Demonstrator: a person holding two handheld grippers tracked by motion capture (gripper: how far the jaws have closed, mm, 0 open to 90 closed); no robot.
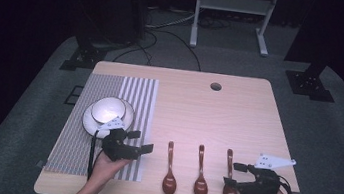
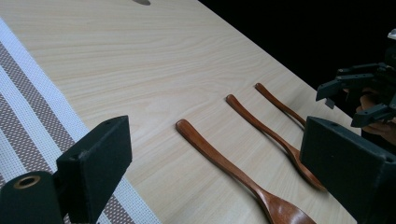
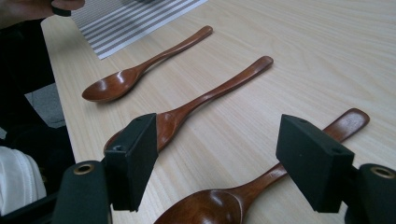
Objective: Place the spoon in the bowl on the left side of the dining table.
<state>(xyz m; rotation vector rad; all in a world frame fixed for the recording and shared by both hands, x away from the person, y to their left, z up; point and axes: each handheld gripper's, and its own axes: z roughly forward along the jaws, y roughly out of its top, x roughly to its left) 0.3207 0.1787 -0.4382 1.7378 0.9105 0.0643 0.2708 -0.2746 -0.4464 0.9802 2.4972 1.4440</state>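
Note:
Three brown wooden spoons lie side by side near the table's front edge, bowls toward me: left spoon [image 1: 169,172], middle spoon [image 1: 201,175], right spoon [image 1: 230,181]. My left gripper [image 1: 140,141] hovers open over the edge of the striped placemat [image 1: 80,130], pointing right toward the spoons, nothing between its jaws. In the left gripper view that gripper [image 2: 219,140] looks along the left spoon [image 2: 224,161]. My right gripper [image 1: 233,174] stands open astride the right spoon. In the right gripper view the gripper [image 3: 224,140] has that spoon [image 3: 261,182] lying on the table below its pads, which do not press on it.
A white bowl [image 1: 106,109] sits on a white plate [image 1: 87,121] on the placemat's far part. A round hole [image 1: 215,86] is near the table's far edge. A metal stand [image 1: 234,14] is on the floor beyond.

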